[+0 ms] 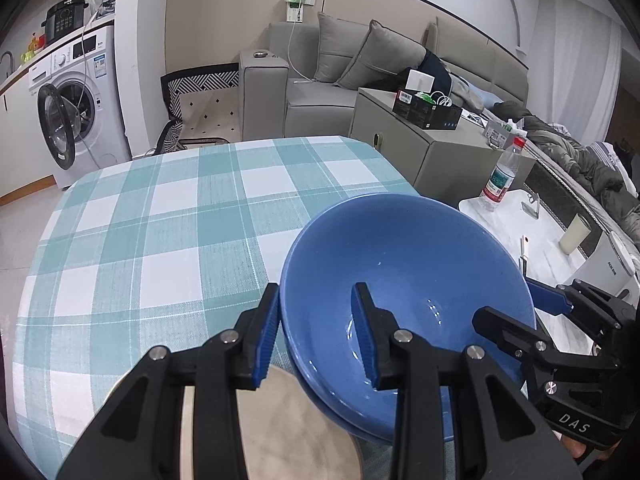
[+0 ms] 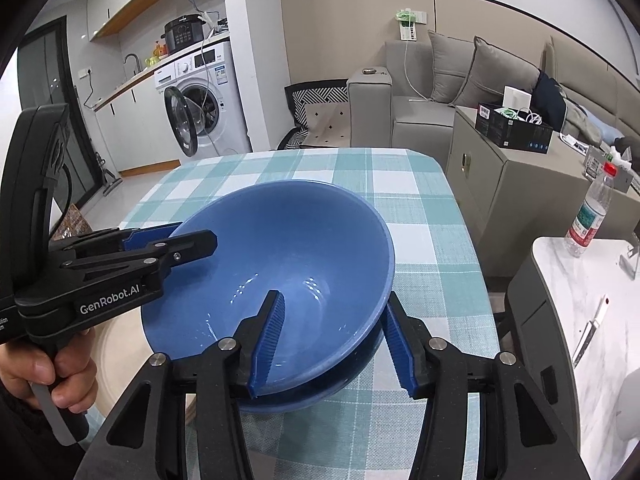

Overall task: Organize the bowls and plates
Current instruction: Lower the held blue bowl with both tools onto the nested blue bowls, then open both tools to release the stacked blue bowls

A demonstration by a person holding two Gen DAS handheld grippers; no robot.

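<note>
**Blue bowl gripped on both sides above a second bowl**

Blue bowl (image 1: 408,292) sits tilted at the near right part of the tabletop (image 1: 168,216), nested over a second blue bowl (image 2: 320,394) whose rim shows just beneath it. The left gripper (image 1: 316,332) straddles the upper bowl's left wall, one blue pad outside, one inside, pinching it. The right gripper (image 2: 334,340) straddles the opposite wall the same way, but its outer finger (image 2: 400,344) stands a little off the rim, so I cannot tell whether it truly pinches.

Only the left wrist view shows the beige plate (image 1: 276,428) lying under the left gripper at the near edge, touching or slipping beneath the lower bowl. Only the right wrist view shows the person's hand (image 2: 44,372) wrapped around the left gripper's handle, and the lower bowl's dark outer side.

Beyond the bowls, the checked teal cloth runs bare to the far edge. Past the right edge stands a white marble side table (image 1: 540,248) with a red-capped water bottle (image 1: 502,176), a cream cup (image 1: 574,232) and a small knife-like tool (image 1: 524,252). Farther off are a grey cabinet (image 1: 404,144) carrying a black box (image 1: 428,110), a grey sofa (image 1: 320,80) with cushions, and a washing machine (image 1: 76,100) with its door open.
</note>
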